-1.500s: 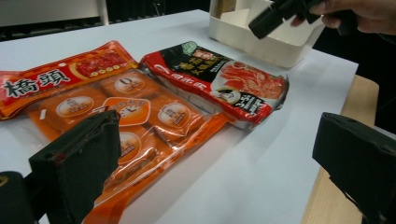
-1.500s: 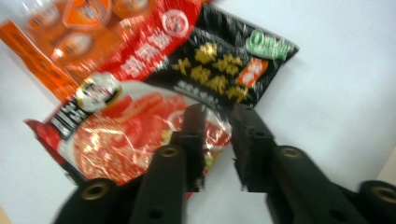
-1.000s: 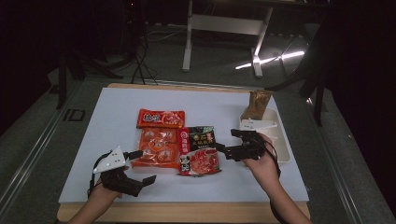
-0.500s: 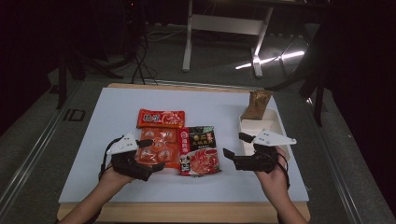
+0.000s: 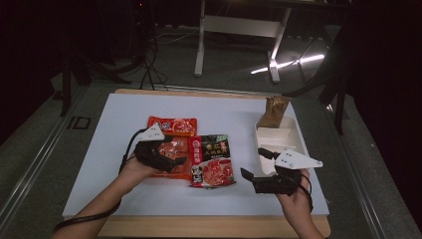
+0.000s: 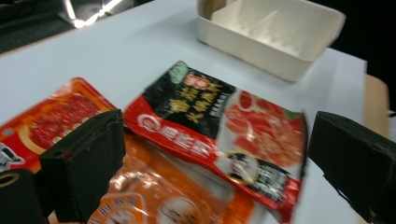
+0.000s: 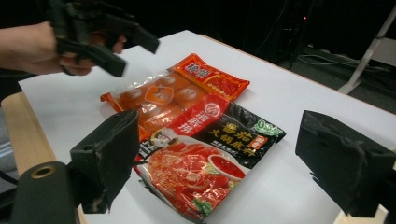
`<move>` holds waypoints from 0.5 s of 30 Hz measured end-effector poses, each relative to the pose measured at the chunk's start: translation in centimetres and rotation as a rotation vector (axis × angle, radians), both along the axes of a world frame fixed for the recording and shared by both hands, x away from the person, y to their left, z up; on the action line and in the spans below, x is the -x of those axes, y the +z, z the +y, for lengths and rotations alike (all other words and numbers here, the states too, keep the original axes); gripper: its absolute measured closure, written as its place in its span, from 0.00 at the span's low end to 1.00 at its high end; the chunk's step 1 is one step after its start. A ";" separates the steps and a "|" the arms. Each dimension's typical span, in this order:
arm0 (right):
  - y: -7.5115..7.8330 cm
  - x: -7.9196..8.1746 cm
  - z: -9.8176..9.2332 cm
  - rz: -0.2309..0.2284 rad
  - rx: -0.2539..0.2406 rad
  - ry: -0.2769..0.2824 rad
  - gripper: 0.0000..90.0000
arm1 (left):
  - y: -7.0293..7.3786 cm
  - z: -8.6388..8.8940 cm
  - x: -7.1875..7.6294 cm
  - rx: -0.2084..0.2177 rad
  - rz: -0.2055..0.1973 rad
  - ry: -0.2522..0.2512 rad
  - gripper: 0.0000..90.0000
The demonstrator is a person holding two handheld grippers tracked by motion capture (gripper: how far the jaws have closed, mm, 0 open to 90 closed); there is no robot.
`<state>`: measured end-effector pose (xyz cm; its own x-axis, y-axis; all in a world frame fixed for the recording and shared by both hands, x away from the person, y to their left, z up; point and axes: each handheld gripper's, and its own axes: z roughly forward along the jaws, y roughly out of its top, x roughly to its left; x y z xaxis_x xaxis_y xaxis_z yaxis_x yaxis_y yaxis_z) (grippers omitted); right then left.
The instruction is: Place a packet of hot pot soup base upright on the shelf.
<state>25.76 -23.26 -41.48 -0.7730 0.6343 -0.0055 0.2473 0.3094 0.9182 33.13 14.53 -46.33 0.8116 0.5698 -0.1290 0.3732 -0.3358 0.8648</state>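
Three flat food packets lay mid-table on the white mat [image 5: 99, 149], overlapping. The front one, a red-and-black packet [image 5: 213, 159], was glossy, with yellow lettering on the black half and a picture of a red dish on the other; its edge sat on top of the orange packet [image 5: 171, 152], a clear-fronted pouch showing round orange pieces. A smaller red packet [image 5: 172, 125] lay behind, tucked under the orange one. Left gripper [image 5: 171, 160] hovered over the orange packet, jaws spread wide, holding nothing. Right gripper [image 5: 254, 167] sat just right of the red-and-black packet, jaws also wide apart, empty. A cream divided tray [image 5: 291, 137] stood at the right edge, with a brown bag [image 5: 275, 110] behind it.
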 end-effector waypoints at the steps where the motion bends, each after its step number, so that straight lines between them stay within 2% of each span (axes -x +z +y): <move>1: 0.0 0.1 0.0 0.002 -0.009 0.003 0.15 | 0.0 -0.1 -0.3 -0.004 0.003 -0.002 0.05; 3: 0.0 0.3 -0.1 0.015 -0.023 0.011 0.15 | 0.1 -0.4 -1.1 -0.015 -0.008 0.007 0.06; 7: 0.0 0.6 0.1 0.008 -0.021 0.019 0.12 | 0.1 -1.0 -2.6 -0.028 -0.003 0.023 0.11; 8: 0.0 0.7 0.2 -0.004 -0.025 0.013 0.12 | 0.0 -1.2 -2.9 -0.032 0.004 0.026 0.16; 11: 0.2 0.9 0.2 -0.018 -0.043 0.017 0.12 | -0.2 -1.7 -4.1 -0.047 0.035 0.033 0.17; 13: 0.2 1.1 0.3 -0.019 -0.036 0.017 0.12 | -0.4 -2.1 -4.8 -0.065 0.046 0.047 0.18; 15: 0.3 1.1 0.3 -0.024 -0.043 0.018 0.12 | -0.6 -2.3 -5.2 -0.068 0.055 0.052 0.24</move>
<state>24.69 -22.99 -41.21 -0.7842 0.6205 0.0028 0.2200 0.2739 0.9363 38.31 12.26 -46.91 0.7736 0.6197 -0.1323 0.4382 -0.3724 0.8181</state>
